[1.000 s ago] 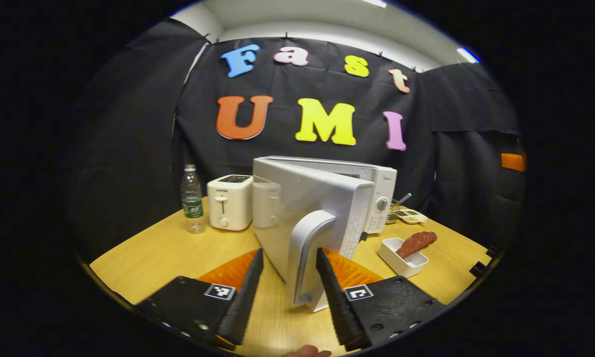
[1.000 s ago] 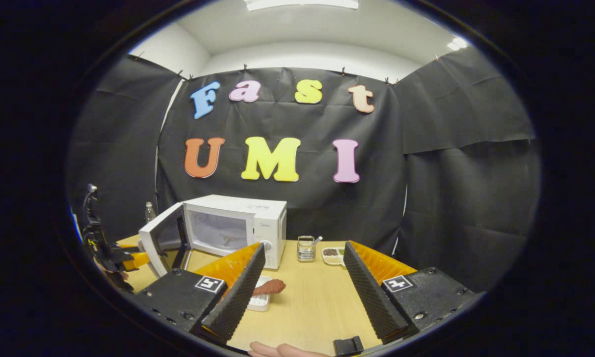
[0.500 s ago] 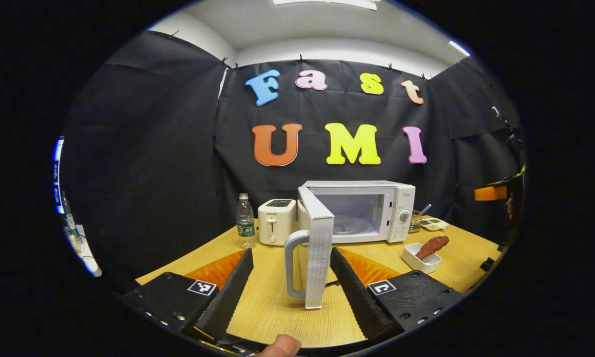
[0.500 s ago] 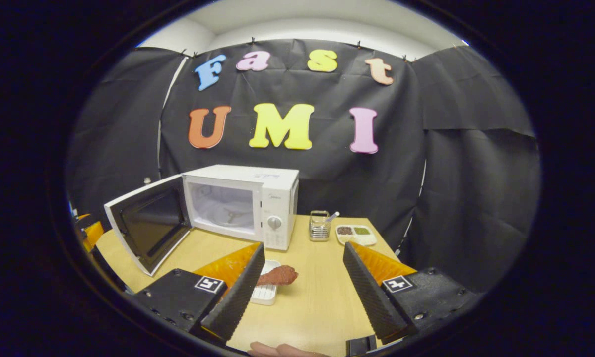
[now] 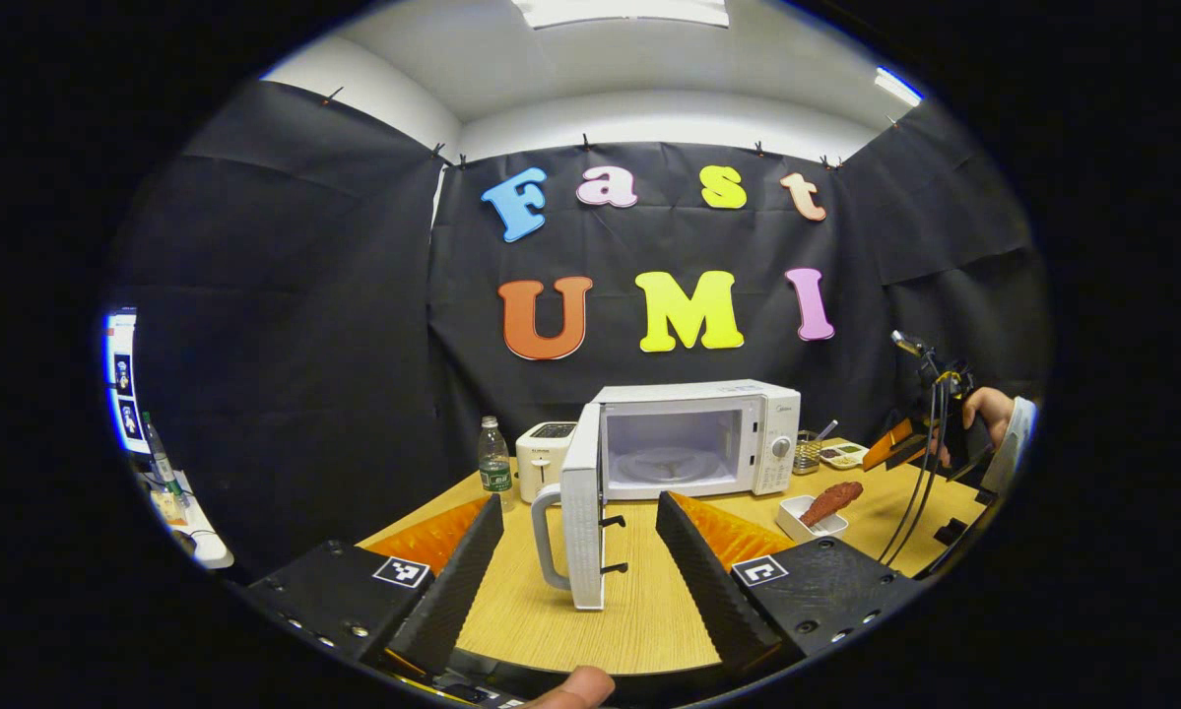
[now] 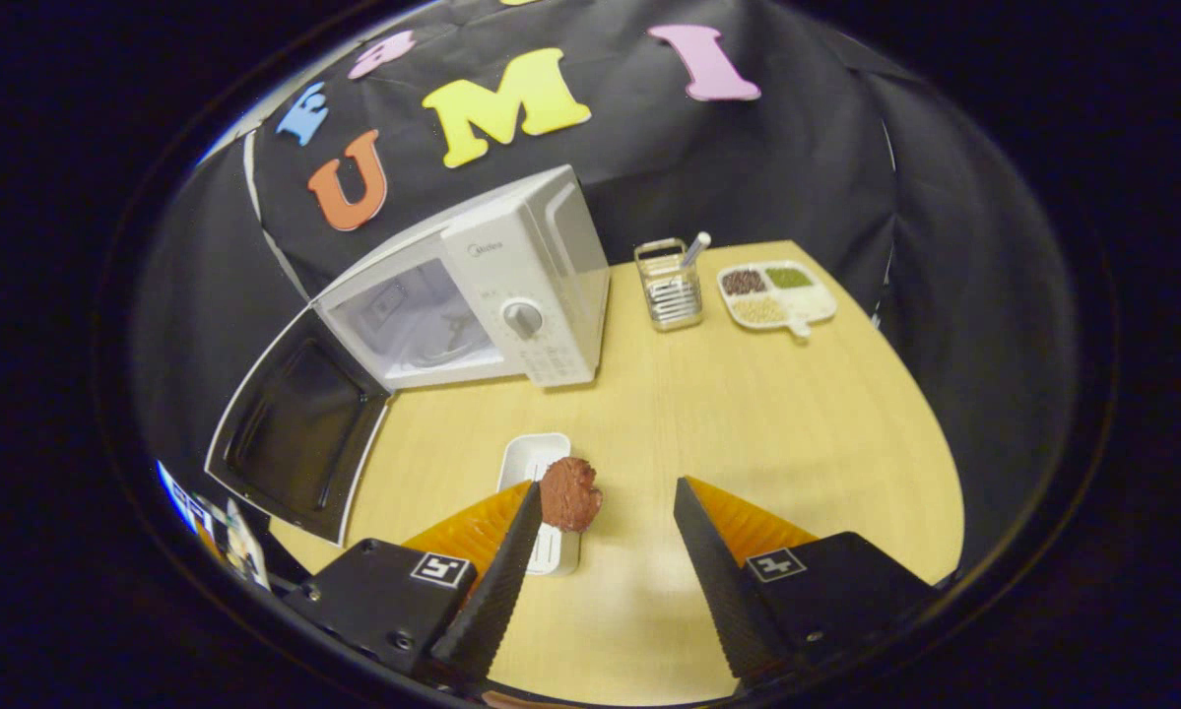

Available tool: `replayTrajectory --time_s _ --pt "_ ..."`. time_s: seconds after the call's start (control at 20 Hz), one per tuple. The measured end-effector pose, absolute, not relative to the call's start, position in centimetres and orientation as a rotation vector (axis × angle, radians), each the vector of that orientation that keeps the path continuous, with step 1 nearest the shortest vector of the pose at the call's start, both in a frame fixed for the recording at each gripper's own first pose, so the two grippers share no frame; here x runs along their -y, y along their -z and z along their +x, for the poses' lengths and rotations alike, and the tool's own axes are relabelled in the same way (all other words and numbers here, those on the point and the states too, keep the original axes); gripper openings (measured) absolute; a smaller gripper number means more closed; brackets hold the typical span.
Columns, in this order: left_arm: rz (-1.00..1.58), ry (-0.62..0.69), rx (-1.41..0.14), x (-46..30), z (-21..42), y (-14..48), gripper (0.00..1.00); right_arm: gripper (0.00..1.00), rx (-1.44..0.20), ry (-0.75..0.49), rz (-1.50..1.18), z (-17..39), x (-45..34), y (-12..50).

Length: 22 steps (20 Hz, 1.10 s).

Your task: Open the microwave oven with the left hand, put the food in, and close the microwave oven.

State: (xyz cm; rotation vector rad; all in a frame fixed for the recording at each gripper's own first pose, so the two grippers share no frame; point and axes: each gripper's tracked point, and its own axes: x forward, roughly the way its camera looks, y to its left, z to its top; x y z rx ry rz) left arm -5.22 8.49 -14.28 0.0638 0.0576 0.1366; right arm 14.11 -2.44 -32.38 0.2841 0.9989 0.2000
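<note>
On the bench, left to right
Bottle and toaster: in the left gripper view a water bottle and a white toaster stand at centre left, just beside the oven.
Microwave door: the door is swung wide open, seen edge-on at lower centre of the left gripper view, its handle facing left; in the right gripper view its dark inner face lies at lower left.
Microwave oven: the microwave oven sits open, its cavity empty but for the turntable.
Left claw: the left claw is spread, its fingers either side of the door edge in the picture but apart from it, holding nothing.
Food: the brown food rests on a small white tray on the bench, in front of the oven.
Right claw: the right claw is spread above the food, not yet touching it.
Far right: a wire cup and a divided dish.
Progress: opening looks done; picking up the food, placing it inside and shutting the door are left.
</note>
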Motion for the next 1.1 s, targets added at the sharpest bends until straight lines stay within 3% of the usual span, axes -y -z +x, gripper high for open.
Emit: replayTrajectory --time_s 0.2,0.25,0.3,0.35,0.4,0.45,0.5,0.55,0.6,0.65,0.75,0.8,0.85,1.1 --pt "0.026 -0.087 -0.058 -7.1 -6.1 13.1 0.95 0.67 -1.09 -0.284 0.441 14.9 1.6 35.0" --pt "0.019 -0.076 -0.049 -6.9 -6.4 12.6 0.95 0.71 -1.1 -0.283 0.46 15.3 1.6 35.7" --pt "0.013 -0.082 -0.045 -7.1 -6.7 12.3 0.95 0.52 -1.109 -0.283 0.494 15.5 1.3 36.2" --pt "0.007 -0.089 -0.046 -7.3 -7.0 12.5 0.95 0.57 -1.123 -0.302 0.528 15.5 0.7 36.4" --pt "0.001 -0.089 -0.045 -7.4 -7.4 12.3 0.95 0.42 -1.129 -0.316 0.557 15.4 0.3 36.6" --pt "-0.001 -0.09 -0.046 -7.3 -7.8 12.1 0.95 0.39 -1.115 -0.322 0.581 15.7 0.1 36.6" --pt "0.001 -0.091 -0.044 -7.4 -8.0 12.0 0.95 0.49 -1.106 -0.342 0.602 15.8 -0.4 36.3" --pt "0.005 -0.089 -0.043 -7.4 -8.3 11.7 0.95 0.21 -1.099 -0.36 0.616 15.7 -0.8 35.9" --pt "0.01 -0.088 -0.039 -7.3 -8.5 11.4 0.95 0.1 -1.094 -0.363 0.623 15.5 -1.3 36.0" --pt "0.013 -0.09 -0.032 -7.4 -8.7 10.9 0.95 0.13 -1.094 -0.372 0.609 15.1 -1.4 35.9" --pt "0.018 -0.081 -0.021 -7.2 -9.0 10.5 0.95 0.1 -1.082 -0.375 0.554 14.6 -1.2 35.2" --pt "0.018 -0.077 -0.016 -7.0 -9.1 10.2 0.95 0.01 -1.073 -0.376 0.524 14.2 -1.2 34.7" --pt "0.018 -0.076 -0.013 -7.0 -9.1 10.1 0.95 0.1 -1.061 -0.378 0.486 14.0 -1.2 34.2" --pt "0.029 -0.076 -0.034 -6.7 -9.4 10.3 0.95 0.1 -0.969 -0.357 0.3 12.6 -1.4 30.7"
